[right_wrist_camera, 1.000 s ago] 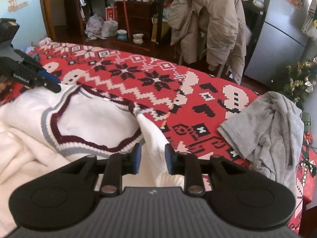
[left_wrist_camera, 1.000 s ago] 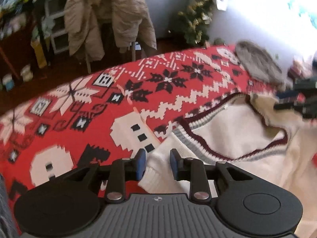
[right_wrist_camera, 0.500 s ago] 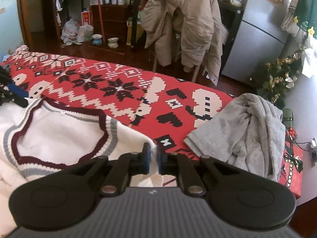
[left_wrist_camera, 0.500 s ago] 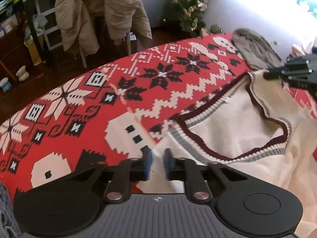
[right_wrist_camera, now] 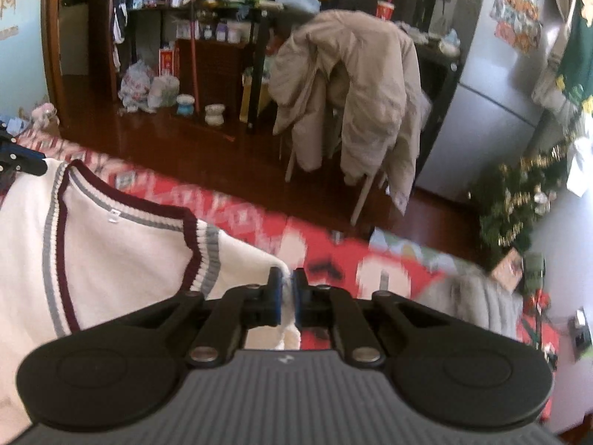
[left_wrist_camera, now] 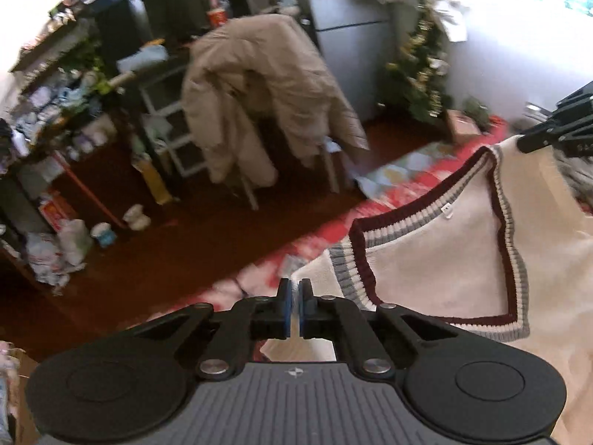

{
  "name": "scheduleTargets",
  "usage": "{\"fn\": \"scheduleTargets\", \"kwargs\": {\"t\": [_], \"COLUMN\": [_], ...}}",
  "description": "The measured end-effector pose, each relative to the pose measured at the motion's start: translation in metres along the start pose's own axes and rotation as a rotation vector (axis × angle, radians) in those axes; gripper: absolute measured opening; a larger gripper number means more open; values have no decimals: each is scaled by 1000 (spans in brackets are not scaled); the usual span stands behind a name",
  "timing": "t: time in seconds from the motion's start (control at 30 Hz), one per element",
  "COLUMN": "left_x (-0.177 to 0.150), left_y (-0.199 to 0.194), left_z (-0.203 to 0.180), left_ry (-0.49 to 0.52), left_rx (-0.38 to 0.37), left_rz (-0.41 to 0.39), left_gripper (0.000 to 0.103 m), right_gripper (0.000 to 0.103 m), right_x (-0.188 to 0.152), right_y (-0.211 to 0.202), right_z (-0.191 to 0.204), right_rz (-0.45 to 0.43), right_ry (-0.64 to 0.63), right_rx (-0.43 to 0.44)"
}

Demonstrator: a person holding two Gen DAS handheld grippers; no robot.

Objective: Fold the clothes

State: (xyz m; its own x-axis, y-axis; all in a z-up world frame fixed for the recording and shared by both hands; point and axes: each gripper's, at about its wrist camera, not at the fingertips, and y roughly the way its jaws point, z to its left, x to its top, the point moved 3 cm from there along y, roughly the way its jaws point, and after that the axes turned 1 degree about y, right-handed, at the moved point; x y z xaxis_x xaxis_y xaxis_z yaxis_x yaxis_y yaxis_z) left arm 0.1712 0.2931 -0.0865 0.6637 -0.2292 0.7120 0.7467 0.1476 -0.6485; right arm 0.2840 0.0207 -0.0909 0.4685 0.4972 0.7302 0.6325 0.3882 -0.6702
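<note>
Fingers of left gripper [left_wrist_camera: 295, 306] and right gripper [right_wrist_camera: 285, 296] each pinch a shoulder of the cream sweater [left_wrist_camera: 444, 256], stretched between them above the red patterned blanket [right_wrist_camera: 333, 256], neckline uppermost.

light: daylight, blown-out glare upper right of left view | shade: dim shelves [left_wrist_camera: 55, 118] upper left | blur: red patterned cover [right_wrist_camera: 333, 256] smeared mid-frame, both views | sharp: bottom foreground | distortion: fisheye bending, dark corners
</note>
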Motion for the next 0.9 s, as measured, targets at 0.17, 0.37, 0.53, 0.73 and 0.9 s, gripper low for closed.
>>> {"fn": "scheduleTargets", "kwargs": {"t": [0.17, 0.37, 0.53, 0.73, 0.9], "left_x": [30, 30, 19, 19, 13], "left_y": [51, 102, 96, 50, -19], "left_z": [26, 31, 35, 54, 53], "left_ry": [-42, -175, -240, -309, -325], "left_rx": [115, 92, 71, 70, 16], "left_rz": [41, 150, 148, 72, -10], "left_gripper": [4, 6, 32, 55, 60], "right_gripper": [6, 8, 37, 71, 96], "right_x": [59, 80, 66, 73, 59], "right_y": [45, 120, 139, 102, 21], "right_z": [-15, -12, -18, -23, -12], "right_rz": [-15, 92, 104, 43, -45], "right_ry": [52, 60, 187, 203, 177], "right_rx": [-21, -45, -9, 17, 5]}}
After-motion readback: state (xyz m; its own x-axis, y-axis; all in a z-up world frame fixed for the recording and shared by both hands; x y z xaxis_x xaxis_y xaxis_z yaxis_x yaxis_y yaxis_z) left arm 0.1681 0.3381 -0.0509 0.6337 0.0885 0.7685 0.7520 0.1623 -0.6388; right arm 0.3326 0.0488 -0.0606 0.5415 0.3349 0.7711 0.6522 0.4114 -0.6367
